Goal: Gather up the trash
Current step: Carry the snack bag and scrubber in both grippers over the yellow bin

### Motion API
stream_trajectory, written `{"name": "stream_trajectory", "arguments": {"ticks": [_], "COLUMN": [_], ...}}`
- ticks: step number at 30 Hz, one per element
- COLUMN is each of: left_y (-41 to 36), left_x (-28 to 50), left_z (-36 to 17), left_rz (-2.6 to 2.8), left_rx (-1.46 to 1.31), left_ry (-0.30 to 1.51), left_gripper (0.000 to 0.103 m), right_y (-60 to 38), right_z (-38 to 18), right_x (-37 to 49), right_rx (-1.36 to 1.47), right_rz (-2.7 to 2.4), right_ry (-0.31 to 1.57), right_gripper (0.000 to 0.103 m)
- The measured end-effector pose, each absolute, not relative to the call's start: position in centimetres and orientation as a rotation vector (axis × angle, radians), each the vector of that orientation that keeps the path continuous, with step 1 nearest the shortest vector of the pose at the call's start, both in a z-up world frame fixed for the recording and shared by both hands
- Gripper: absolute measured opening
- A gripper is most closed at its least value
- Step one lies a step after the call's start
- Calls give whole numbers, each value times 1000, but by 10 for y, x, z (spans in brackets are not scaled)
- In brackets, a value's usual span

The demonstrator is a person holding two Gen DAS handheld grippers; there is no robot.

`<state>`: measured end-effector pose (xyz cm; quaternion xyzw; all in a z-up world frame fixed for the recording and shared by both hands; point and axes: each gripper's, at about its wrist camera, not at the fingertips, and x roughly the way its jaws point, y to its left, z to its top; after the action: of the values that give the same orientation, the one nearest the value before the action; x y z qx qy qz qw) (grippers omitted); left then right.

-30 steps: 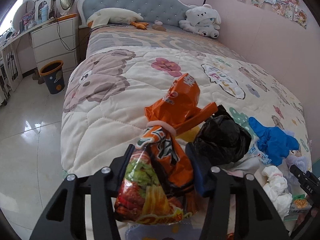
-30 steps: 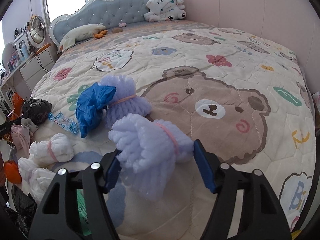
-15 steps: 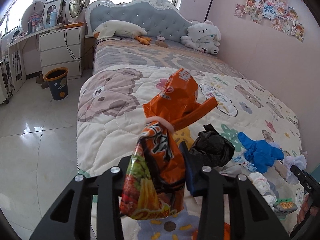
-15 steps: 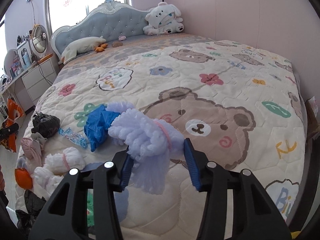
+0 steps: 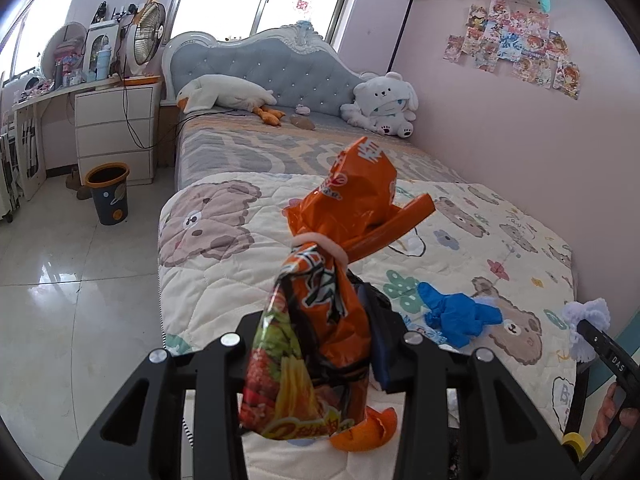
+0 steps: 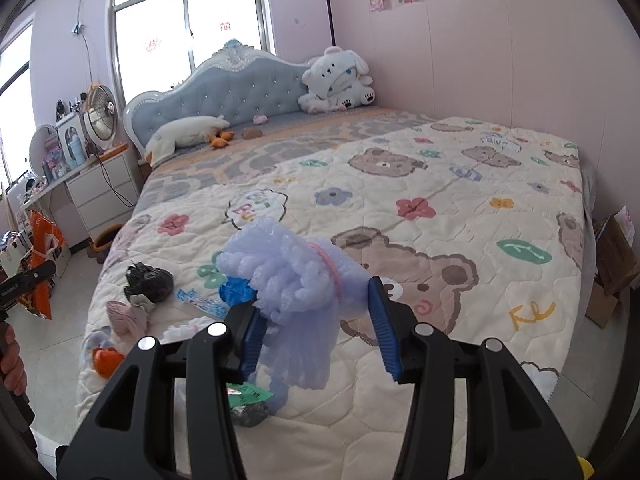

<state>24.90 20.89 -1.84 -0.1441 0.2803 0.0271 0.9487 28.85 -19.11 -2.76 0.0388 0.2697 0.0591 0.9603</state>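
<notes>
- Pink-walled bedroom; bed under a bear-print quilt, blue tufted headboard at 12 o'clock in the left wrist view.
- Left claw: pads pressed on an orange snack bag tied at the neck with a pale band, held upright clear of the quilt.
- Right claw: closed on a lavender foam-net bundle tied with a pink band, lifted above the quilt.
- Wastebasket: dark, orange-rimmed, on the tiled floor at 10 o'clock in the left wrist view, beside a white drawer unit.
- Remaining litter on the quilt, right wrist view, 8 to 9 o'clock: black plastic bag, blue glove, orange scrap, green wrapper.
- Plush white bear against the headboard at 12 o'clock.
</notes>
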Motion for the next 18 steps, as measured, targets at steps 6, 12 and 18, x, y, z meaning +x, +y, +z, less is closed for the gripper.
{"name": "stream_trajectory", "arguments": {"ticks": [6,12,18], "left_y": [185,157,125], "left_x": [219,191,164], "left_z": [0,15,27], "left_rz": [22,-20,-90], "left_rx": [-264,-240,-232], "left_ry": [537,514,490], "left_gripper": [36,36,36], "right_y": [-197,-208,-220], "right_z": [-1,18,31], "right_x": [253,220,185], "right_rx": [74,80,75], "right_rz": [135,141,134], "right_ry": [483,442,405], "right_gripper": [46,46,47]}}
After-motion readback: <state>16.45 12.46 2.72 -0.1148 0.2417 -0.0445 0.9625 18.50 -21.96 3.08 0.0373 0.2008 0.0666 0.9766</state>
